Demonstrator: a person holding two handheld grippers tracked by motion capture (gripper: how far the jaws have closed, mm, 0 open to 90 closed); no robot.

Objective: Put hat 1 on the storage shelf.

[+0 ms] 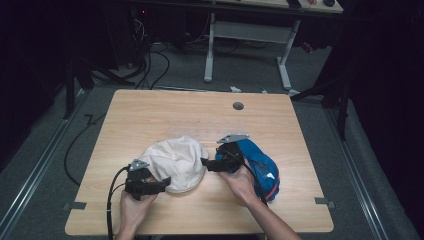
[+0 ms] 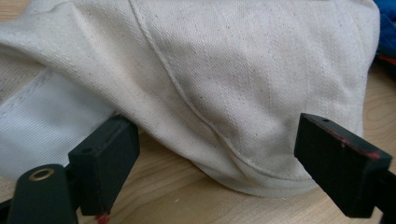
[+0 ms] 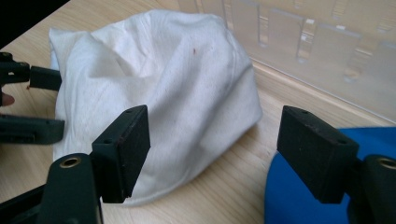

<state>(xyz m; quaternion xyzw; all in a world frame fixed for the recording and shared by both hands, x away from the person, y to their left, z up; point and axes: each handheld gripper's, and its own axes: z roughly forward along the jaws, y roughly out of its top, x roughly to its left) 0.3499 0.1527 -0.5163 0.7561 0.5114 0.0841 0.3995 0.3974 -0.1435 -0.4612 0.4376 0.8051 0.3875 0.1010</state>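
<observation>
A cream cloth cap (image 1: 175, 162) lies on the wooden table (image 1: 200, 115), near its front middle. A blue cap (image 1: 260, 165) lies just to its right. My left gripper (image 1: 162, 184) is at the cream cap's front left edge. In the left gripper view the left gripper (image 2: 219, 163) stands open, with the cream cap's (image 2: 243, 84) brim between the jaws and no pad pressing on it. My right gripper (image 1: 206, 164) is at the cream cap's right edge, over the blue cap's left side. The right gripper (image 3: 229, 149) is open, the cream cap (image 3: 177, 88) ahead and the blue cap (image 3: 299, 200) below right.
A round cable hole (image 1: 238, 106) sits in the table's far half. Beyond the table stands a white desk frame (image 1: 247, 45), with cables (image 1: 150, 65) on the dark floor. A pale slotted panel (image 3: 327, 46) shows behind the caps in the right gripper view.
</observation>
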